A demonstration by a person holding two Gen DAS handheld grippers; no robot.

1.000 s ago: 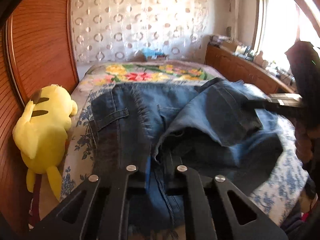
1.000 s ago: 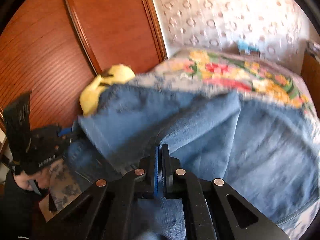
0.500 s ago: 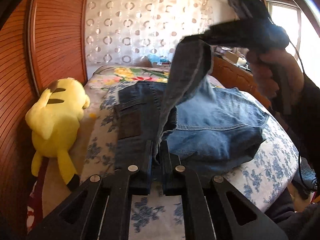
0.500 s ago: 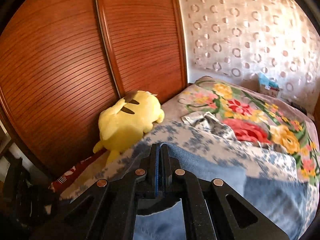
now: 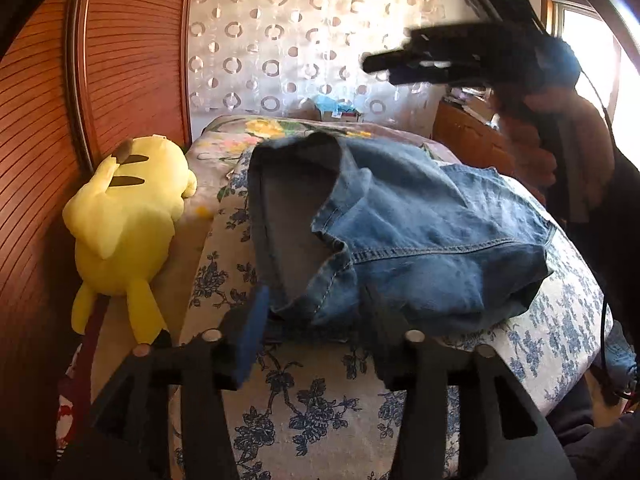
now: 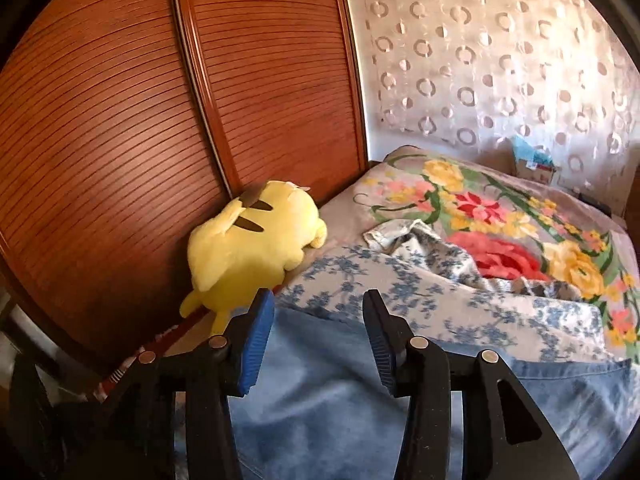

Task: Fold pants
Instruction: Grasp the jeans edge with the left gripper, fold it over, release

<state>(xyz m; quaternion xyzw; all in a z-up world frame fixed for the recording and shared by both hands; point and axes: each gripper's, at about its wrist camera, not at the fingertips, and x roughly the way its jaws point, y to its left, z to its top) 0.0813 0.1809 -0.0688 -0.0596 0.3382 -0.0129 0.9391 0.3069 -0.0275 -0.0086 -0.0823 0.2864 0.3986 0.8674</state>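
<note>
The left gripper (image 5: 316, 312) is opening, its pads clear of the cloth, with the near edge of the jeans (image 5: 400, 240) lying just ahead between its fingers on the flowered bedspread (image 5: 320, 400). The right gripper (image 6: 318, 312) is opening too, nothing pinched, hovering over blue denim. A yellow plush toy (image 5: 128, 216) lies off to the left, against the wooden door (image 6: 120, 120).

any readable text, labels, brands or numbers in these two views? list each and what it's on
None readable.
Box against the curtain: printed patches, too small and blurred to read.
Jeans: no label or tag legible.
Yellow plush: small tag at its head, nothing readable.
Neither gripper shows any marking.
</note>
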